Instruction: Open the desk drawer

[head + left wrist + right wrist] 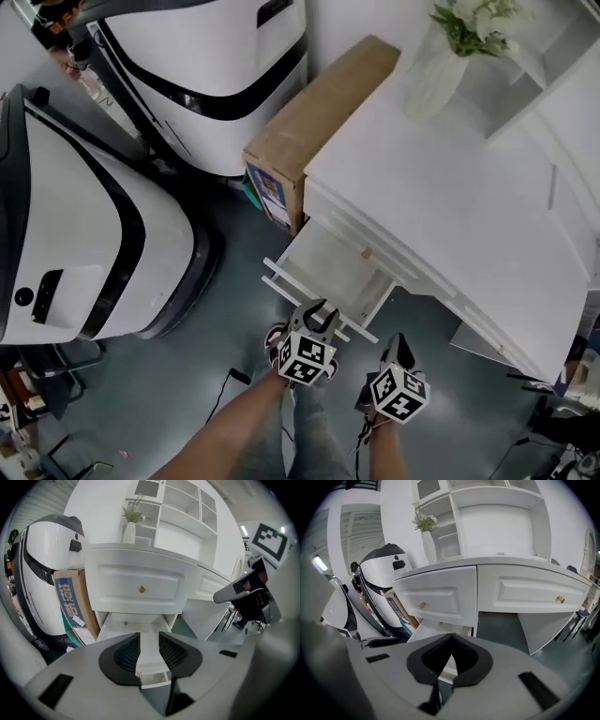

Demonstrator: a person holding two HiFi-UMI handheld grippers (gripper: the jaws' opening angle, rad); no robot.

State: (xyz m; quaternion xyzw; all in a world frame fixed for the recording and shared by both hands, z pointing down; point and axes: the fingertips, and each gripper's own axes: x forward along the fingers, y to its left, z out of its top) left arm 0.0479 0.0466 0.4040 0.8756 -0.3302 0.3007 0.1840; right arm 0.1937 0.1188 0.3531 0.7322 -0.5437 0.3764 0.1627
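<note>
The drawer [323,267] stands pulled out from the desk [450,187]. The left tool [322,314] hangs over its front, jaws apart; the right tool [398,342] is pinched together, empty.

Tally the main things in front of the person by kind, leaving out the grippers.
White-and-black rounded machines: 2
Brown cardboard box: 1
White ribbed vase with green-white flowers: 1
White desk, its lower drawer pulled out: 1
Total: 5
</note>
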